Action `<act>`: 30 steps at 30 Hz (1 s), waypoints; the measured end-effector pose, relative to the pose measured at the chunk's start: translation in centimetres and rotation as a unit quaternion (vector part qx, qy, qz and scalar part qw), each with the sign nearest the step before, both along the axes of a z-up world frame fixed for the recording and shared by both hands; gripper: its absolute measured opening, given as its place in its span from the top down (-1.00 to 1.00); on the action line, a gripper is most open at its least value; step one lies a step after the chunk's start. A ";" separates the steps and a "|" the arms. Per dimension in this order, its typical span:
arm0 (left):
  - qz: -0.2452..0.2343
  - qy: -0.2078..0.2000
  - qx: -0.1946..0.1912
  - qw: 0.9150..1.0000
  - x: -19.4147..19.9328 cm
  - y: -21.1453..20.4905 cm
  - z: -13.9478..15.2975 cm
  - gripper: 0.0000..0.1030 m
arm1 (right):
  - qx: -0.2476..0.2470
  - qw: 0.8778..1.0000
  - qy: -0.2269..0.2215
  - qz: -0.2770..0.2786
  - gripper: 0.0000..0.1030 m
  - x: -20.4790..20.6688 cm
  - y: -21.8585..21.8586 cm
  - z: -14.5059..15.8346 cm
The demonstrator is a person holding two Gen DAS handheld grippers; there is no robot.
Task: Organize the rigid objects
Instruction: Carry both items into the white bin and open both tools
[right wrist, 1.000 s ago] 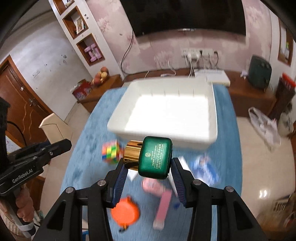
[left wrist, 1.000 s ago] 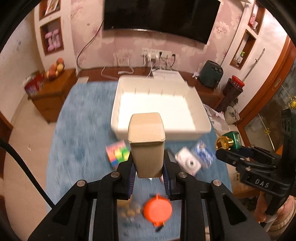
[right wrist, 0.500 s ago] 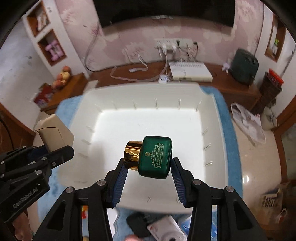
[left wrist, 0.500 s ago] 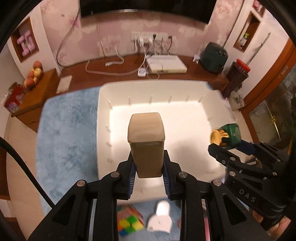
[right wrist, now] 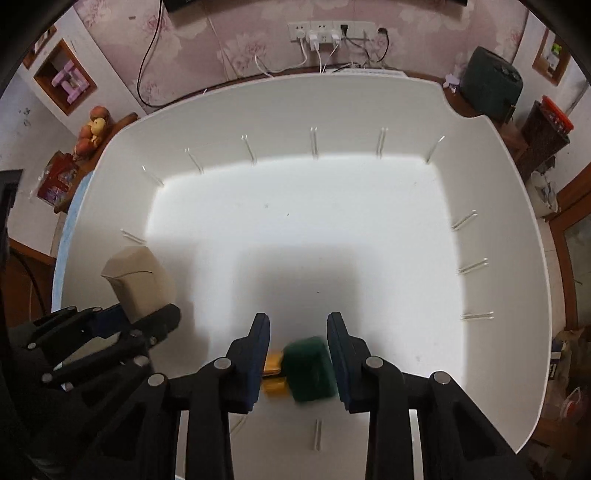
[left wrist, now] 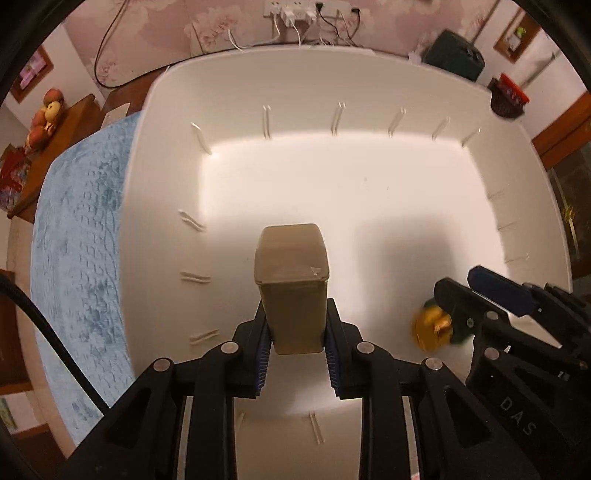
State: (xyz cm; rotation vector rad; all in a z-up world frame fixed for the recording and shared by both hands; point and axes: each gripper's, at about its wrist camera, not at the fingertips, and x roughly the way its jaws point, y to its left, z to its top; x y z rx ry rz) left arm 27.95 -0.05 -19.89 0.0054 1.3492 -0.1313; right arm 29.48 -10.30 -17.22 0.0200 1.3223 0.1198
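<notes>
White bin (right wrist: 491, 192) fills both views: left gripper (left wrist: 295, 343) is clamped on the tan tin (left wrist: 291, 284) above its floor, while right gripper (right wrist: 299, 350) is spread, green bottle (right wrist: 310, 369) blurred between its fingers (probably dropping), so it could roll or bounce.

I see a big tub (right wrist: 491, 155) in front of me, and both of my grippers are over it. My left gripper (left wrist: 295, 347) is over the near left part with a tin (left wrist: 291, 288) between its fingers. My right gripper (right wrist: 298, 350) is to the right of it, near the front wall. A bottle (right wrist: 306, 369) sits between its spread fingers. A rug (left wrist: 77, 236) lies under the tub and sticks out on the left. Wall plugs (right wrist: 332, 31) are far behind.
</notes>
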 end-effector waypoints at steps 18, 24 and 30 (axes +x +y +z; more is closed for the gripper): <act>-0.032 0.025 -0.013 0.999 -2.0 -2.4 1.2 -0.43 | -0.001 0.999 -0.013 -0.048 0.11 -3.6 -4.0 3.1; -0.031 0.006 -0.011 0.999 -3.2 -2.3 3.4 -0.69 | 0.001 0.998 -0.049 -0.048 -0.20 -5.5 -4.3 6.0; -0.002 -0.009 -0.026 1.000 -4.7 0.3 5.8 -0.69 | 0.014 0.996 -0.083 -0.029 -0.20 -7.5 -3.7 9.0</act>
